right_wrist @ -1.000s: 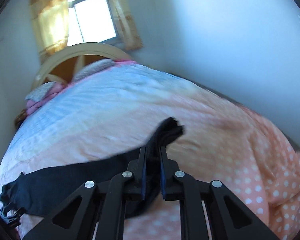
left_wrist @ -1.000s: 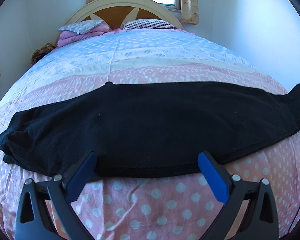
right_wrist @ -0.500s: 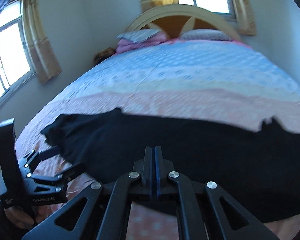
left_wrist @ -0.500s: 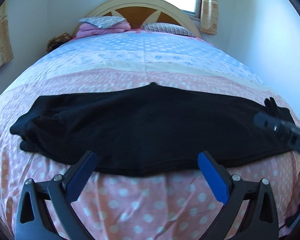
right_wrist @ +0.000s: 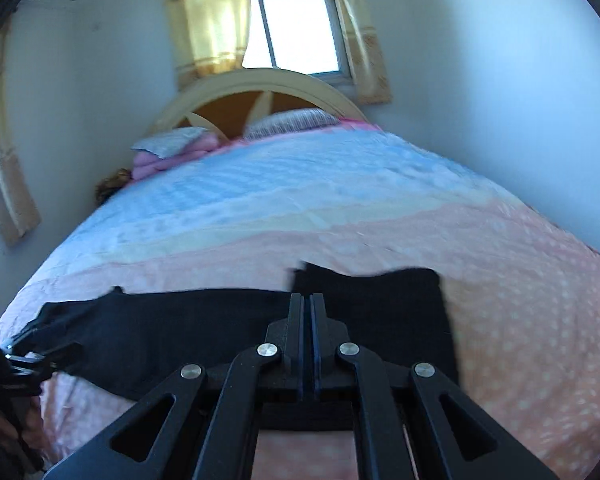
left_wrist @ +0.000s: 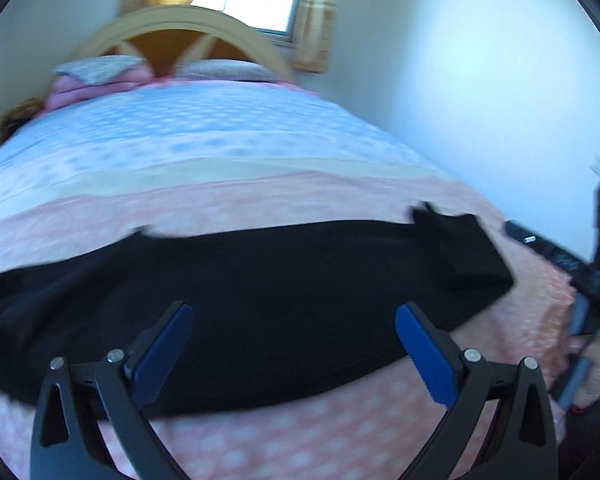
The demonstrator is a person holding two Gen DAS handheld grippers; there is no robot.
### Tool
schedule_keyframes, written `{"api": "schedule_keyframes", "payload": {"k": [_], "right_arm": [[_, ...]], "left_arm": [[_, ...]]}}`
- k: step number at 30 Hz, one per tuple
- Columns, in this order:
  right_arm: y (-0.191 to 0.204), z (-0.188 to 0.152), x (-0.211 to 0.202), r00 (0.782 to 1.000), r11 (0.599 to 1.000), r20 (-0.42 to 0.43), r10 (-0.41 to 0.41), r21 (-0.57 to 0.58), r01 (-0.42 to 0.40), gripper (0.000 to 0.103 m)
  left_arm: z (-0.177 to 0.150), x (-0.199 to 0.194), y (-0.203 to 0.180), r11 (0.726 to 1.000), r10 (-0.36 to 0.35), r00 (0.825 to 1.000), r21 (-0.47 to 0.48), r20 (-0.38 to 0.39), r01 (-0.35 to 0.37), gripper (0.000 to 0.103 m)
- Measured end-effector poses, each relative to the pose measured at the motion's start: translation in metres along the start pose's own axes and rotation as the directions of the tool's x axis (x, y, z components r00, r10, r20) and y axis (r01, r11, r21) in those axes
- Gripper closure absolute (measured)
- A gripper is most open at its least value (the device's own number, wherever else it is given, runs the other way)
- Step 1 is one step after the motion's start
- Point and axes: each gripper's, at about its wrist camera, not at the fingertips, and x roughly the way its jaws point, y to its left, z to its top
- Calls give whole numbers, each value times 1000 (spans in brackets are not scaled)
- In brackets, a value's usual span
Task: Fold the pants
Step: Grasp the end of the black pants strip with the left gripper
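Two grippers hang over the near edge of the bed (right_wrist: 380, 208), with the pants (left_wrist: 260, 280) lying flat across its pink dotted end, already doubled lengthwise by the look of it. The left gripper (left_wrist: 292, 344) stands wide and empty above the near hem. The right gripper (right_wrist: 310, 336) is pressed together with nothing between its fingers. Next, I judge, each must take an end and bring it across. A headboard (right_wrist: 260, 96), pillows and a curtained window (right_wrist: 296, 32) sit at the far end.
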Motion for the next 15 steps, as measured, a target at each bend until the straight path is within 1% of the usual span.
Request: {"api": "schedule_keyframes", "payload": {"k": [2,3,4,5,8,12,14,15], "right_arm": [[-24,-8,11,997,998,-50,-56,11,56,100],[-34,-12,15,995,997,-66,-69,22,71,100],[-43,-20,20,994,996,-85,-64,49,68,100],[-54,-24,22,994,995,-99,-42,84,50,100],[-66,-38,29,992,987,-123,12,163,8,100],[-66,-39,28,993,991,-112,27,136,-12,100],[-67,-39,30,993,992,-115,31,128,-16,100],[-67,-39,30,992,991,-120,37,131,-21,100]], "left_arm": [[14,25,-33,996,-64,998,53,-27,65,0],[19,36,-46,994,-82,996,68,-42,85,0],[23,48,-60,992,-101,993,75,-58,106,0],[27,62,-72,990,-122,990,68,-77,127,0],[34,92,-94,984,-175,976,14,-130,179,0],[30,119,-111,978,-206,962,-75,-176,196,0],[25,118,-115,979,-192,970,-90,-151,180,0],[24,117,-116,978,-197,970,-96,-145,185,1]]}}
